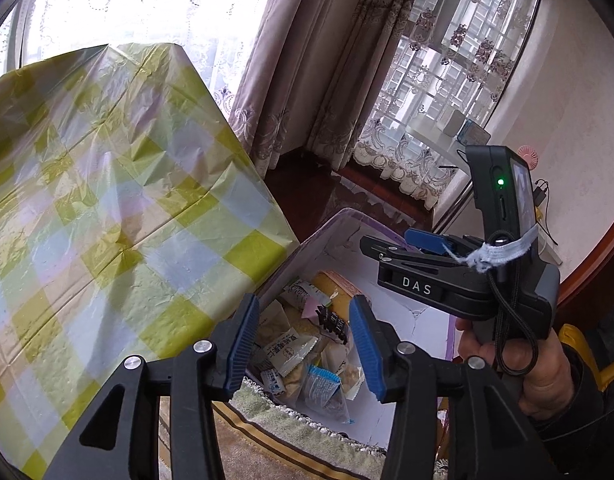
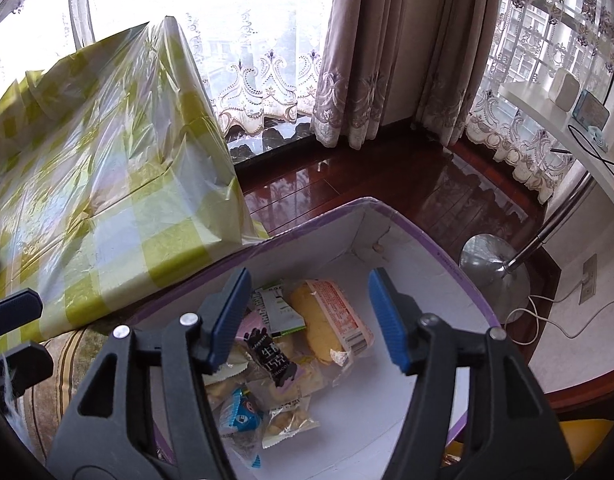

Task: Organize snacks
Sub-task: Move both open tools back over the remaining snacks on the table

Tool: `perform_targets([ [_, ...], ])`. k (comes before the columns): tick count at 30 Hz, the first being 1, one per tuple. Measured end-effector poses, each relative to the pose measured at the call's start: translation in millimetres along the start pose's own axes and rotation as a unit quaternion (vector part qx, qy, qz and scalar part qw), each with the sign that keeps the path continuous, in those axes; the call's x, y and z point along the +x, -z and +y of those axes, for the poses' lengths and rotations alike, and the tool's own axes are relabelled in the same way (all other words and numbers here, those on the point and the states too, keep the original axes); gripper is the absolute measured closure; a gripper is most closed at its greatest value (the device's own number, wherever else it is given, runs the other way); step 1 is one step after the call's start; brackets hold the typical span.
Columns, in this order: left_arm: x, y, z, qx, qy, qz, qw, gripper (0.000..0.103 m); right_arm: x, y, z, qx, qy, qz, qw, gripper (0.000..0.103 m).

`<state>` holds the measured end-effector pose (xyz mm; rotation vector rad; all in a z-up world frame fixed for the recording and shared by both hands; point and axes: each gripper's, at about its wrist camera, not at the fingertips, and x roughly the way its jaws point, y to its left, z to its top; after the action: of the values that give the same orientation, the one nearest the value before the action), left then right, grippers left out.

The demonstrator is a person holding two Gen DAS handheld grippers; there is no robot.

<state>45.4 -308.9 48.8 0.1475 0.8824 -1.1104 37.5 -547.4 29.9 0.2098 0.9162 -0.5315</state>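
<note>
Now my left gripper [image 1: 303, 344] and right gripper [image 2: 309, 316] hang apart, holding nothing, over crinkly shiny snack packets [image 2: 267, 376] inside the white purple-edged cardboard box [image 2: 427, 264].

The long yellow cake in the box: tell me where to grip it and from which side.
Grip the yellow cake across its narrow middle, coming from above. It lies flat on top of the other snacks in the box, its long sides clear, so the fingers should straddle its width.
</note>
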Motion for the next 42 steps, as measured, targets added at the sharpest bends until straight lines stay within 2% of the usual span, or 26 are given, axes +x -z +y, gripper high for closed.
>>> perform_targets([
  [11,-20.1,2.5,35.6,-0.037,-0.036,-0.029,0.9982,0.055,-8.5,-4.4,25.8,-0.029,-0.01,-0.008,1.0,0.037],
  [16,-31.7,5.8,51.5,-0.046,-0.066,-0.042,0.9959,0.055,-11.7,-6.0,43.7,-0.044,-0.017,-0.01,0.999,0.035],
  [26,-66.4,17.0,92.9,-0.09,-0.096,-0.086,0.9876,0.055,-19.5,-5.8,100.3,-0.07,-0.078,-0.01,0.994,0.033],
  [30,-87.1,26.5,117.6,-0.119,-0.119,-0.108,0.9798,0.055,-23.9,-7.3,132.5,-0.073,-0.107,-0.011,0.992,0.032],
  [35,-117.8,42.3,152.6,-0.158,-0.156,-0.135,0.9656,0.055,-29.1,-7.5,172.8,-0.081,-0.135,-0.017,0.987,0.031],
  [39,-144.6,60.4,181.4,-0.188,-0.188,-0.152,0.9521,0.055,-31.4,-3.4,201.0,-0.097,-0.146,-0.02,0.984,0.03],
  [42,-167.2,74.8,202.1,-0.206,-0.227,-0.164,0.9376,0.055,-32.1,-1.0,217.0,-0.104,-0.151,-0.024,0.983,0.03],
])
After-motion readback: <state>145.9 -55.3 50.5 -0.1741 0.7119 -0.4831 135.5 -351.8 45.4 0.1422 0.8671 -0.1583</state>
